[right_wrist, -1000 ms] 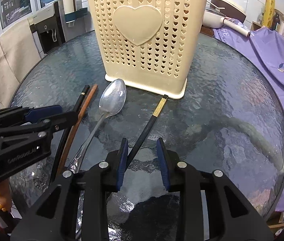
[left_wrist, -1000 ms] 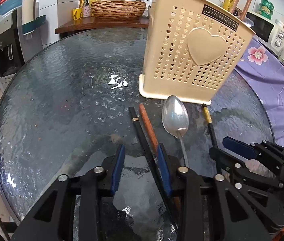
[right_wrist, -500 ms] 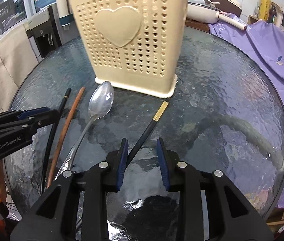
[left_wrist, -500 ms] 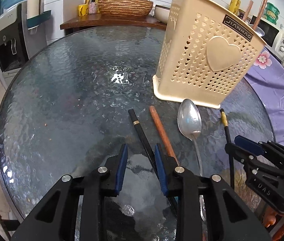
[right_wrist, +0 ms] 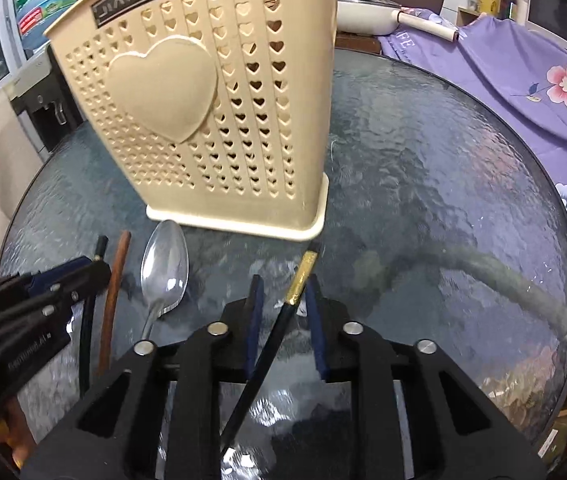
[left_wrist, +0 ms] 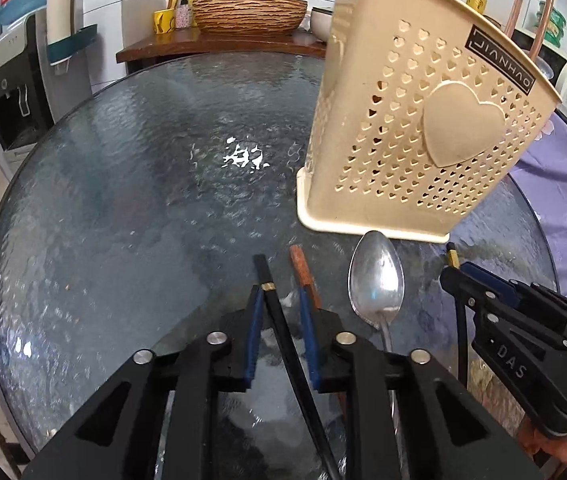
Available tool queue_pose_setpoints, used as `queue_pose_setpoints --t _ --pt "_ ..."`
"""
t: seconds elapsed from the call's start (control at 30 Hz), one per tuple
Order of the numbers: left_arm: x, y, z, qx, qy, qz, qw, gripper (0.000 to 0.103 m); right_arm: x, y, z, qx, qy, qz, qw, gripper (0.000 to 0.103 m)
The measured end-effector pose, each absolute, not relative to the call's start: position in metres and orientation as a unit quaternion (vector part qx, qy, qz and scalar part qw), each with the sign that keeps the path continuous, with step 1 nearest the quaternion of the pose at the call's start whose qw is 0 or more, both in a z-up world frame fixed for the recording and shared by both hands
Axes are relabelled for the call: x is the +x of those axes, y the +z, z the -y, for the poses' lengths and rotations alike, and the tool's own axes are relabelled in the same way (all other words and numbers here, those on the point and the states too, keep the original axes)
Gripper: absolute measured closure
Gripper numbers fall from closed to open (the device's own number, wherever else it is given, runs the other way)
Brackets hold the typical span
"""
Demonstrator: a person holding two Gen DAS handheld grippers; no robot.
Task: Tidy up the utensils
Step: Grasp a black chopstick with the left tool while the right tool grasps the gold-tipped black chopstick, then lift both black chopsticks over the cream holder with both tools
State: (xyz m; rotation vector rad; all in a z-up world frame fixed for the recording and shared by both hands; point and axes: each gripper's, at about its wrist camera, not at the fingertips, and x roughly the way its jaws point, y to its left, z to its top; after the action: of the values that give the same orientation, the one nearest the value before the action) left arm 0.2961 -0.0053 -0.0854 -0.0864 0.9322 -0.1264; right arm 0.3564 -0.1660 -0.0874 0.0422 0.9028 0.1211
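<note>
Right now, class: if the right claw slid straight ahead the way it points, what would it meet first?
Probably the base of the cream utensil holder. The right claw straddles a black chopstick whose gold band points there; only bare glass table lies between. Depth is uncertain, so it might pass the holder's right corner.

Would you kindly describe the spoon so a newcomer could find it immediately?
Start at the beige heart-patterned holder on the round glass table. Just before its base lies the spoon, bowl toward the holder. It is the only shiny silver piece; its neighbours are thin dark or reddish-brown sticks.
</note>
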Motion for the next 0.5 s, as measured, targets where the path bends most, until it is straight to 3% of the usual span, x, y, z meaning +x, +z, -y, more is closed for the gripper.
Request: queue_pose_setpoints --t 0.07,0.5 --pt "0.302 -0.085 0.008 -0.038 -0.058 -0.449 0.891 0.092 0.360 -0.087 0.166 0.032 0.058 -0.436 0.897 0.091" --pt "0.302 -0.086 0.022 -0.013 -0.064 -0.454 0.889 0.093 0.362 -0.086 0.162 0.014 0.090 -0.449 0.889 0.092"
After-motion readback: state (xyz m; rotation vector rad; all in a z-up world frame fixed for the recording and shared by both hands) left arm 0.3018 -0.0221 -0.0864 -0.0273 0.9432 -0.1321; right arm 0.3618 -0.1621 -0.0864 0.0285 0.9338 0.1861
